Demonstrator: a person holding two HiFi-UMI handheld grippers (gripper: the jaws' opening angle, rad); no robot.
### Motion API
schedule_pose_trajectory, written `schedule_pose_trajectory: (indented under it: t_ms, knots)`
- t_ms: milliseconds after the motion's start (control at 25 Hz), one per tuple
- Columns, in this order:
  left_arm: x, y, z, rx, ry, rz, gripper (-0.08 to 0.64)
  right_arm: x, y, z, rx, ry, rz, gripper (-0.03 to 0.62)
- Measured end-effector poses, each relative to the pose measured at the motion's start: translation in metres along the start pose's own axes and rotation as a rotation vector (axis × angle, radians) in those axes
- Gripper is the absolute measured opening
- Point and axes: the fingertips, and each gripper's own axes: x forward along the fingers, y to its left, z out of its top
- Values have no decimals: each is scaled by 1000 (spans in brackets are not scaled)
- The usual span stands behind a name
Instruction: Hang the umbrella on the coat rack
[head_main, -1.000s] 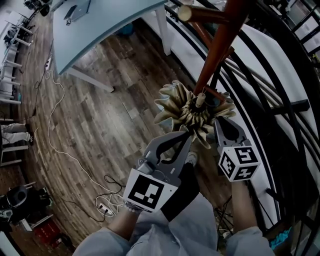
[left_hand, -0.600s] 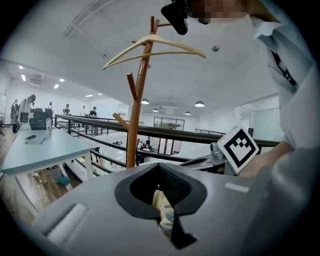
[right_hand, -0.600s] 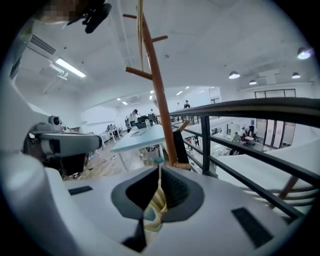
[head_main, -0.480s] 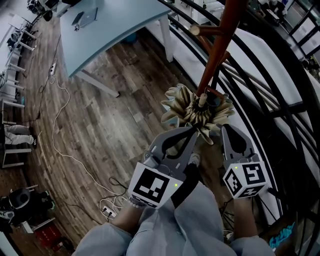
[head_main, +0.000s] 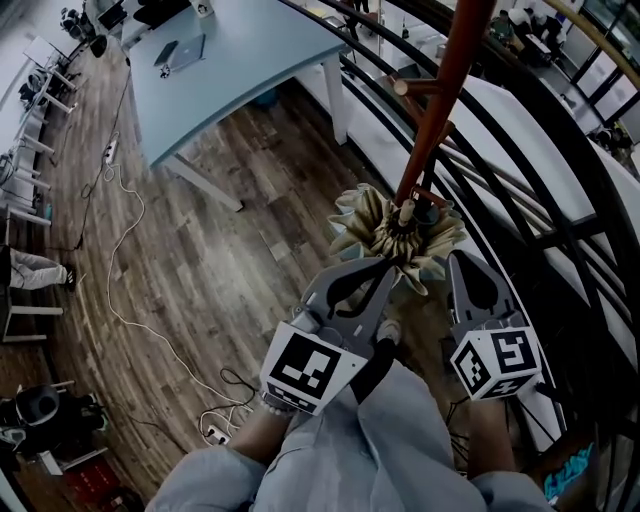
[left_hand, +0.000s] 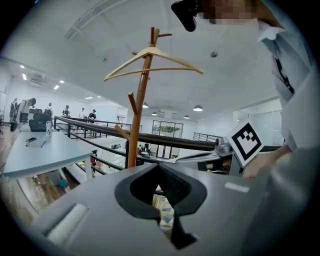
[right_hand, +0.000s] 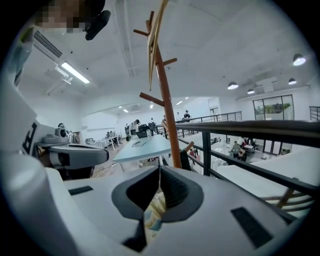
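Presently I hold the folded beige umbrella between both tools, seen end-on from the head view, clear of the wooden floor and pressed close against the reddish-brown pole of the coat rack. The left gripper has its fingers drawn together at the tips, and its own view shows pale canopy fabric caught in the gap just behind them. The right gripper is likewise fully closed, with the same fabric showing between its fingers, so I judge that each tool pinches the canopy from its own side. A black railing runs just behind the rack. One short peg projects from the pole above the umbrella, and more pegs stand higher up. The left gripper view also shows a wooden clothes hanger resting near the top of the rack. As for progress, the pick-up and the approach appear complete, since the umbrella is in my grip and already at the rack. The hanging itself is not yet done, because no part of the umbrella rests on any peg. What remains, in my judgement, is to raise it to a free peg, catch its handle or strap there, and open both sets of fingers. I cannot tell from these views which part of the umbrella would hook.
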Motion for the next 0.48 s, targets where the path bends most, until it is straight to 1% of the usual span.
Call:
schedule_pose_trajectory:
  t_ms: [80,200,320,480]
  knots:
    - [-3,-1,3,-10,-10,-5,5,-2,3,4,-5,-7,0,5]
    - [-7,-3,8,-49,-23,-6,5,-3,6,7,-8,-15,3,5]
    - [-7,-4,9,-43,-23,-13,5,-1,6,11,-18,-21,5,5]
    - [-3,-8,11,-16,-26,-31,5,-2,5,14,-26,-20,4,5]
